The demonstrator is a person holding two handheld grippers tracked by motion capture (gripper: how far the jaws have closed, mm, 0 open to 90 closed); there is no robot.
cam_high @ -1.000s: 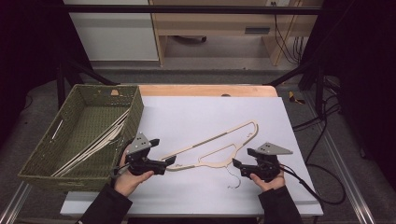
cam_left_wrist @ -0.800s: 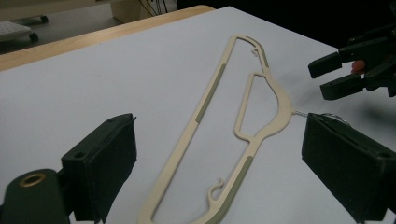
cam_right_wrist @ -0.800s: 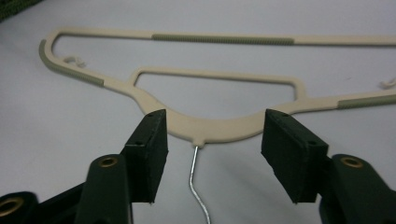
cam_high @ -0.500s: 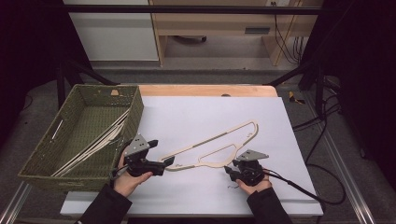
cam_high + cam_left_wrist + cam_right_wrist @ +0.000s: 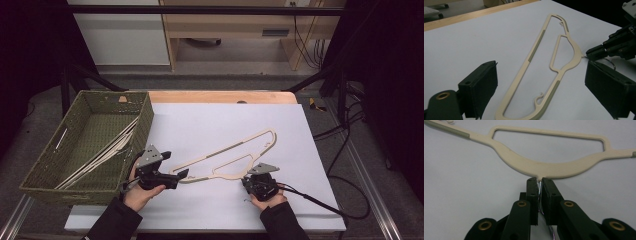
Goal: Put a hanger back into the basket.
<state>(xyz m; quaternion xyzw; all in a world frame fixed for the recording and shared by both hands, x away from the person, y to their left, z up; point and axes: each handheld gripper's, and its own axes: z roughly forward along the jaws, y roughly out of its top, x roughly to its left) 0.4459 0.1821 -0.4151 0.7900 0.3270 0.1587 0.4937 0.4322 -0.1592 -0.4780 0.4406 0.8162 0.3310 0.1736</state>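
The right gripper (image 5: 538, 181) has just been closing, and its black jaws now pinch the thin metal hook (image 5: 539, 188) of the cream hanger (image 5: 227, 162) right where the wire meets the plastic neck. To do this step well, I judge the pinch should sit close to that neck, as it does, so the slim wire cannot twist or slide between the flat pads; any lift should be slow and level, since the long frame could swing about so small a hold.

The left gripper (image 5: 541, 85) stands wide open with the near end of the hanger between its blocky, matt jaws, not pressed. Closing there would steady the far-reaching frame.

The hanger lies flat on the white table (image 5: 200, 125), a smooth flat plastic outline with ribbed grey-green strips along its arms. Farther left stands a woven green basket (image 5: 42, 170), rough-textured, with pale hangers (image 5: 100, 152) leaning inside.
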